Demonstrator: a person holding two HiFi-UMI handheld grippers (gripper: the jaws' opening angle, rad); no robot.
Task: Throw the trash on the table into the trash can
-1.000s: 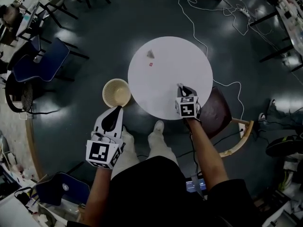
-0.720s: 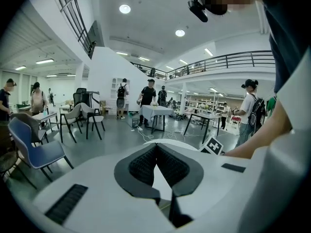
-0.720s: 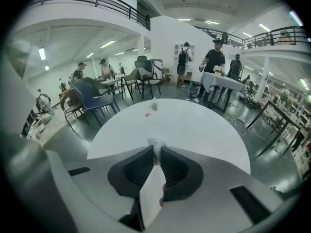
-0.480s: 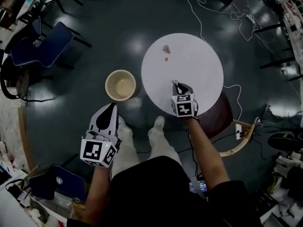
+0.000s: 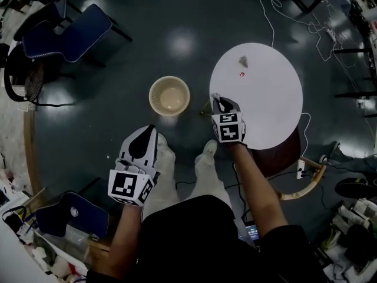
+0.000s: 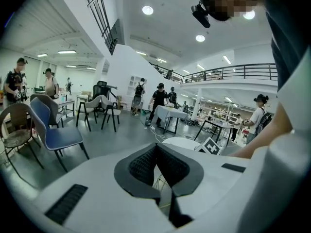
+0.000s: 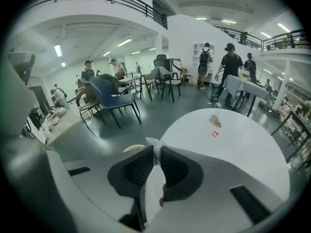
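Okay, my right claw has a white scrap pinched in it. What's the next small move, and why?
Probably carry the right claw leftward in the head view until it hangs over the round beige woven trash basket. It is shut on the crumpled white paper scrap, but it sits at the edge of the round white table, beside the basket, not above it.

Head view: from high overhead I look steeply down on the round table (image 5: 268, 114) and trash can (image 5: 154, 93).
Left gripper view: low, near-level, table edge close ahead.
Right gripper view: tilted down, close over the tabletop edge; shares both things with the head view.
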